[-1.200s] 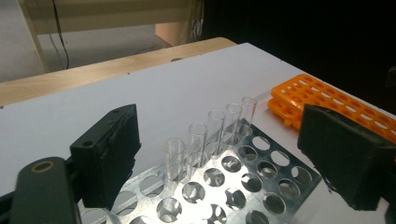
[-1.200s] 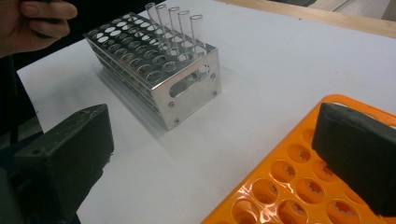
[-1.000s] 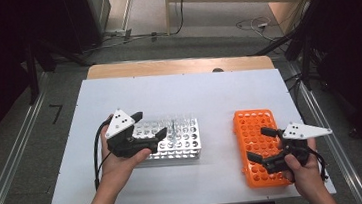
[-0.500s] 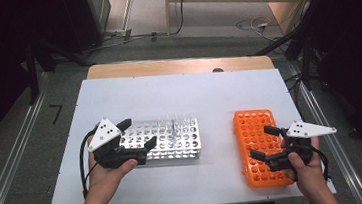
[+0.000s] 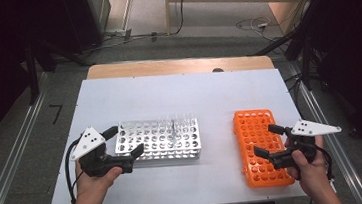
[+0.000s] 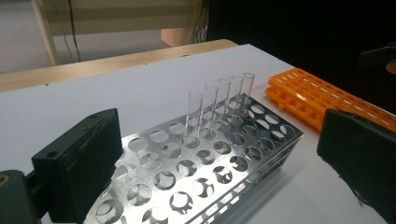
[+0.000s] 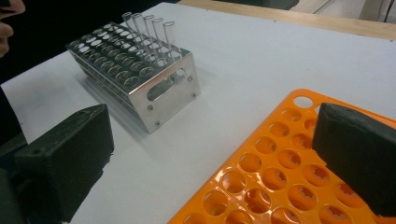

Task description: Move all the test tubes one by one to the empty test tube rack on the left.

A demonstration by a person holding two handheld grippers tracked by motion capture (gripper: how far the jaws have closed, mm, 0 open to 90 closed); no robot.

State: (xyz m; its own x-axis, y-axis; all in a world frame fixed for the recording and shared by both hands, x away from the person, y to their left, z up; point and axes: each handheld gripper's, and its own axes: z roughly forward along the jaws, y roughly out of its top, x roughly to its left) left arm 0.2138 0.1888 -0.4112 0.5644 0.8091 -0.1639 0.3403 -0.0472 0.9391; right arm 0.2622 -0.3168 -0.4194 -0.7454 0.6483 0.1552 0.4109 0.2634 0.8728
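**Racks side by side, both grippers spread**

Metal rack (image 5: 158, 141) stands left of centre on the white table (image 5: 208, 92), a shiny perforated block with rows of round holes. Five clear glass tubes (image 6: 223, 103) stand upright in a line in it, towards its far side in the high view. The other holes that can be seen are bare.

The left gripper (image 5: 122, 144) sits at the rack's left end. Its jaws have just been opening and now stand wide apart, one at the far corner of that end and one at the near corner, so that the rack's end lies between them. In the left gripper view neither black pad presses on the metal; whether either one brushes it I cannot tell.

The orange rack (image 5: 261, 146) lies flat, well to the right of the metal one, with bare table between them. The right gripper (image 5: 268, 140) is over its right edge, jaws spread, with the orange holes under the gap and nothing pinched.

Behind the white top a wooden edge (image 5: 175, 66) shows, then grey floor with cables (image 5: 252, 24).
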